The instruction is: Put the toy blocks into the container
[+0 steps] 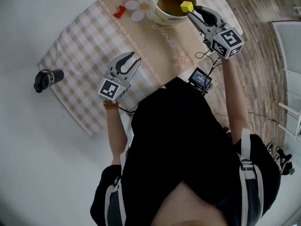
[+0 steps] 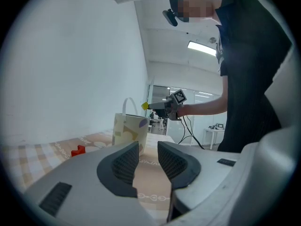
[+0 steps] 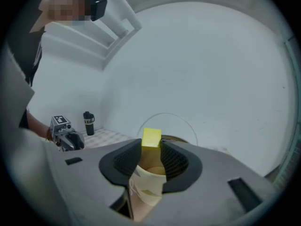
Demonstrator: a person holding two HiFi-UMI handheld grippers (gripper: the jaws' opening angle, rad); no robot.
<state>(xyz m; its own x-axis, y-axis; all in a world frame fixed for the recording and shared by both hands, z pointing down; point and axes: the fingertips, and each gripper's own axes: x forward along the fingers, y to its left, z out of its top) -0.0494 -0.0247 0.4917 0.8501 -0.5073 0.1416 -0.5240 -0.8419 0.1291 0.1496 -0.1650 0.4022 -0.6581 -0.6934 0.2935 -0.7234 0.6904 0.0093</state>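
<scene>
A yellow block (image 1: 186,6) is pinched at the tips of my right gripper (image 1: 190,11), right over the mouth of the cream flowered container (image 1: 160,14). In the right gripper view the yellow block (image 3: 151,138) sits between the pads of the right gripper (image 3: 151,150), with the container (image 3: 149,179) below it. A red block (image 1: 119,11) lies on the cloth left of the container. My left gripper (image 1: 130,60) hovers over the cloth nearer to me, open and empty. In the left gripper view its jaws (image 2: 148,157) stand apart, facing the container (image 2: 129,132) and the red block (image 2: 78,150).
A beige checked cloth (image 1: 80,46) covers part of the white table (image 1: 28,27). A black bottle (image 1: 47,80) lies at the cloth's left corner. The table's edge and a wooden floor (image 1: 263,13) are at the right.
</scene>
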